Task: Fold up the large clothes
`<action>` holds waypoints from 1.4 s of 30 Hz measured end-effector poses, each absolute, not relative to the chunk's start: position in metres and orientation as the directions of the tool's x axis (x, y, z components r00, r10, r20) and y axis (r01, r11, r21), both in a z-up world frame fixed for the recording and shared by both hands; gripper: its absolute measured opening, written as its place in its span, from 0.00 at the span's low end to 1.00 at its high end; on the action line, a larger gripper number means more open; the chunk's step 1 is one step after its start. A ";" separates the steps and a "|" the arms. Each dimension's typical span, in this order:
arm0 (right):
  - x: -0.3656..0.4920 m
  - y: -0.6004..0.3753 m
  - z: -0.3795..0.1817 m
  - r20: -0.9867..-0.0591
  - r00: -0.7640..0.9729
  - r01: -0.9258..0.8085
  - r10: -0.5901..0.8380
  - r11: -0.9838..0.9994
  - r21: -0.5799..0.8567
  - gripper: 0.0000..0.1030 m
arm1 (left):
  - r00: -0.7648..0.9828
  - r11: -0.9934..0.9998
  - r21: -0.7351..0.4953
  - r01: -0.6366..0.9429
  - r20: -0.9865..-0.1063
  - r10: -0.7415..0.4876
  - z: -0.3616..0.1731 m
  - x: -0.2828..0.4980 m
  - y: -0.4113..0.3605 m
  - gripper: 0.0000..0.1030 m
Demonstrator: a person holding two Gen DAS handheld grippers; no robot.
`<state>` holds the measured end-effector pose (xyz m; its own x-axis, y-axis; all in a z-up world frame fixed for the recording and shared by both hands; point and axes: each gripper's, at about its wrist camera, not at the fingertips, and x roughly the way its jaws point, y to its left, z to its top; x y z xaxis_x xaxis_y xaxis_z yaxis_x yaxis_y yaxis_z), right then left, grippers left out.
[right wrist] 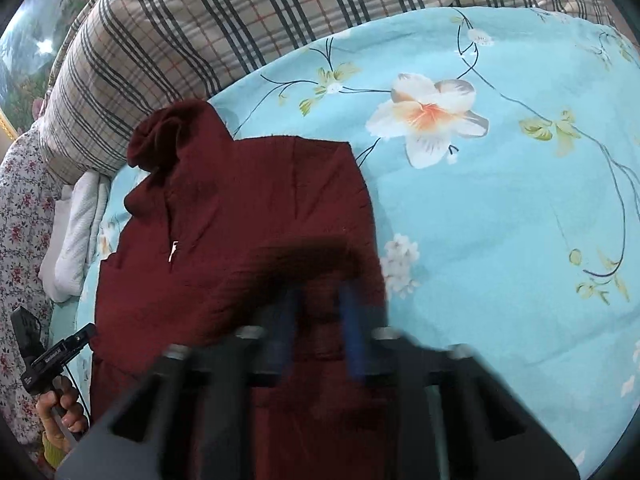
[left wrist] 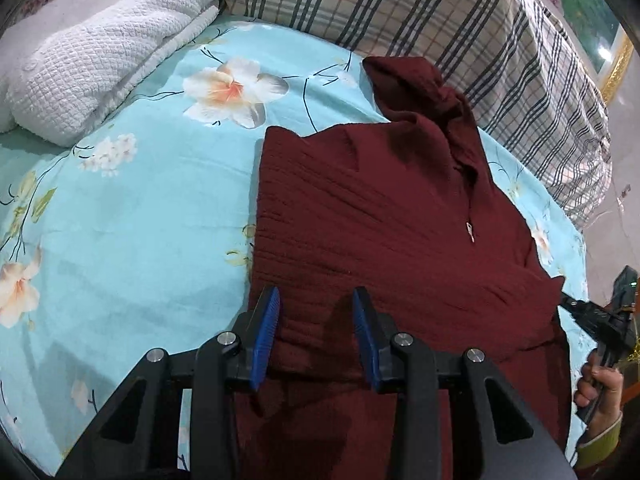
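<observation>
Only left view sharp, left claw parted over maroon sweater, right claw blurred

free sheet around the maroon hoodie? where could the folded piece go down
Widest bare patch of the floral sheet: bordered by the maroon hoodie, the white knit blanket and the plaid quilt behind. The other side has only a thin strip between hoodie and quilt. Crowded at the near edge: left gripper and right gripper both sit over the hoodie there.
</observation>
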<state>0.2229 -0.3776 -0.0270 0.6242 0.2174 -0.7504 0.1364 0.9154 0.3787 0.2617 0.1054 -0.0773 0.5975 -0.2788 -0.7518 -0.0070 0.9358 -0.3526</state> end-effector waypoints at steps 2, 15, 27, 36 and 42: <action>0.219 -0.379 -0.019 -0.739 0.631 0.124 0.237 0.909 0.397 0.03 | 0.596 0.939 -0.344 -0.007 -0.755 -0.272 -0.078 0.263 0.104 0.37; 0.196 -0.397 0.010 -0.809 0.576 0.285 0.117 0.899 0.333 0.02 | 0.588 0.951 -0.309 -0.018 -0.773 -0.240 -0.079 0.265 0.100 0.37; 0.225 -0.350 -0.041 -0.847 0.500 0.177 0.182 0.936 0.305 0.03 | 0.579 0.962 -0.272 -0.014 -0.787 -0.214 -0.082 0.270 0.096 0.38; 0.223 -0.362 -0.008 -0.744 0.607 0.146 0.280 0.881 0.450 0.13 | 0.578 0.912 -0.410 0.006 -0.743 -0.338 -0.054 0.277 0.093 0.40; 0.264 -0.335 0.015 -0.635 0.624 0.035 0.455 0.796 0.604 0.34 | 0.576 0.821 -0.570 0.032 -0.661 -0.481 -0.024 0.335 0.083 0.41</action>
